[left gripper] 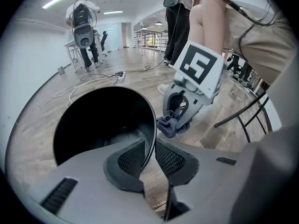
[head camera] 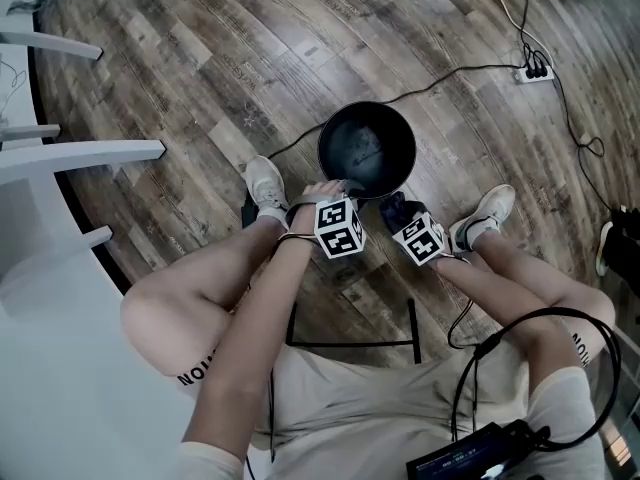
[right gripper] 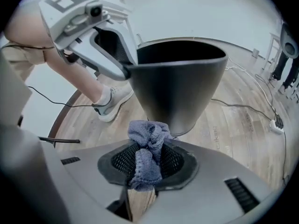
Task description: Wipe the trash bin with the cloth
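Wood-plank floor (head camera: pixel 200 58) with cables and a power strip (head camera: pixel 537 71) at the far side; part of a white table (head camera: pixel 40 298) at left. The person sits with one sneaker on each side of a black trash bin (head camera: pixel 366 148), which stands mouth-up on the floor.

Left gripper (left gripper: pixel 149 155): clenched on the bin's near rim, one pad inside the wall and one outside, steadying it.

Right gripper (right gripper: pixel 147 160): clamped on a bunched blue-grey cloth (right gripper: pixel 147 148), with a wad poking out past the pads. The cloth hangs close to the bin's outer wall on the person's right side, low toward the base (contact not clear; the left gripper view shows a gap).

Progress, as a judgement: the setup is done, with the bin braced and the cloth gripped. The cloth looks off the surface right now, so no stroke is in contact. No wet streaks or clean patches show, so how much is wiped can't be told. The inside has greyish smudges. Likely left: the outer wall all round, the rim, the interior.
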Tool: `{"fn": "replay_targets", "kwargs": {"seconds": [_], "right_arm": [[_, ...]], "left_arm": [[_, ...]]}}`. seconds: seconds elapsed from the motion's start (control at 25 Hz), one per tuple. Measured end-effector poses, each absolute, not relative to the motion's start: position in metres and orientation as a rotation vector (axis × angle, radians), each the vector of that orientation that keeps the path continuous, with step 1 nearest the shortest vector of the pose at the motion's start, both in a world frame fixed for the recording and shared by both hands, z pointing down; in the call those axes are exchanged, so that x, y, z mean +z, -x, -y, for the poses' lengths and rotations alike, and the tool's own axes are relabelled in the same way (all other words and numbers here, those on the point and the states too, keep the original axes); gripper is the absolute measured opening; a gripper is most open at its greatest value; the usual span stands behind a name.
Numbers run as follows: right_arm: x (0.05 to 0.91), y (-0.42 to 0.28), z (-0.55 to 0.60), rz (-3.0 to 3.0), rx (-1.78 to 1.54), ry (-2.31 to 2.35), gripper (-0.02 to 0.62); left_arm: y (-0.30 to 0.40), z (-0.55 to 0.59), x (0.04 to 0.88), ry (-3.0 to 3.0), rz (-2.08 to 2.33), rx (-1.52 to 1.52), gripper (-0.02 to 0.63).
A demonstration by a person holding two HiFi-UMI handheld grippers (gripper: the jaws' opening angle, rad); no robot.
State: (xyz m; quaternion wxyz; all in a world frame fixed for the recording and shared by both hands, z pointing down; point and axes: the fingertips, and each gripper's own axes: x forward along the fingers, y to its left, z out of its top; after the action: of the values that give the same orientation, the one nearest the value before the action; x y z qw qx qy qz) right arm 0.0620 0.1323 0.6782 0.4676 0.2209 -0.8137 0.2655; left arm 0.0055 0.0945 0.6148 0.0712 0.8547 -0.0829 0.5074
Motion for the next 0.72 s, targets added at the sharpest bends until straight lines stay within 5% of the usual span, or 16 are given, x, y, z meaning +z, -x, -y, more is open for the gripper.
{"fn": "replay_targets", "kwargs": {"seconds": [0.72], "right_arm": [[0.574,-0.078,-0.119,2.131,0.611,-0.653,0.103]], "left_arm": [[-0.042,-0.095,0.611,-2.502,0.474,1.424,0.117]]}}
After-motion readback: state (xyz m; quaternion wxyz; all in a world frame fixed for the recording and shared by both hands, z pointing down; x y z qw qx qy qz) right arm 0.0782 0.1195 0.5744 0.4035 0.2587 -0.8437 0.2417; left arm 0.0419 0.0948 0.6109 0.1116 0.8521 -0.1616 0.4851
